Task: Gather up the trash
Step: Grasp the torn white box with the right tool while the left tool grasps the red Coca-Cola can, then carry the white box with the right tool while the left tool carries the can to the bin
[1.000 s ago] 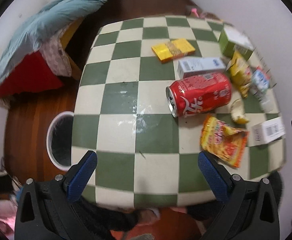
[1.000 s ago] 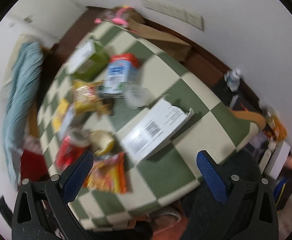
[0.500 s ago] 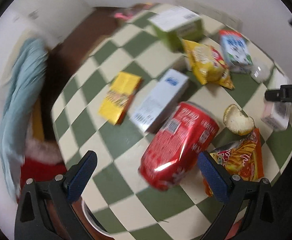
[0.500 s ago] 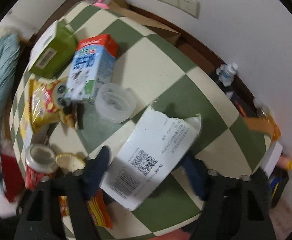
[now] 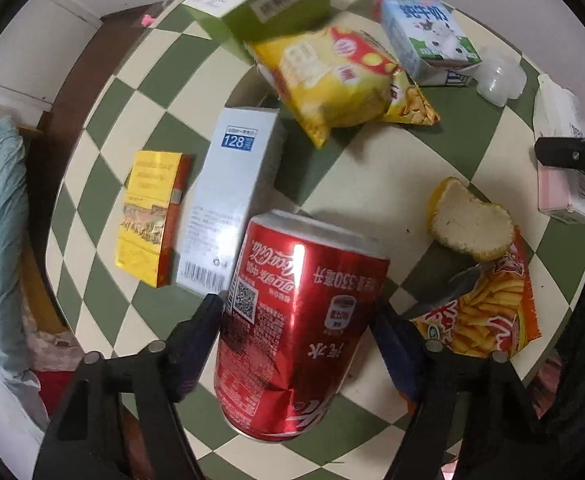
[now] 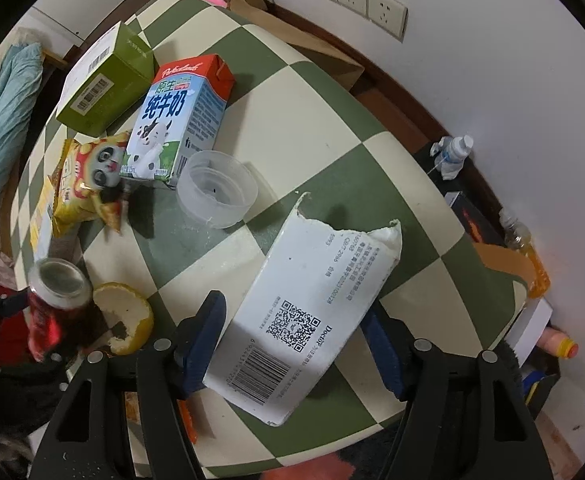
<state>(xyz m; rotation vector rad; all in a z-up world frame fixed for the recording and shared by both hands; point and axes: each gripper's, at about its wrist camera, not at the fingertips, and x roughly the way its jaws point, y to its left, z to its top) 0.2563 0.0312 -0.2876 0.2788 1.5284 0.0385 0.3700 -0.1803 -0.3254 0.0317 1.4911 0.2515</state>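
While the can [image 5: 300,320], lying on the table [image 5: 356,168], was clasped across its thin, slippery, dent-prone wall by the left gripper [image 5: 298,334], the light, crushable torn box [image 6: 304,320] was pinched by the right gripper [image 6: 292,336].

Red can [image 5: 296,320], green-and-cream checked table [image 5: 164,80], seemingly white torn box [image 6: 304,320].

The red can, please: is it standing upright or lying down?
Lying down: the red can rests on its side on the table, between the left gripper's fingers.
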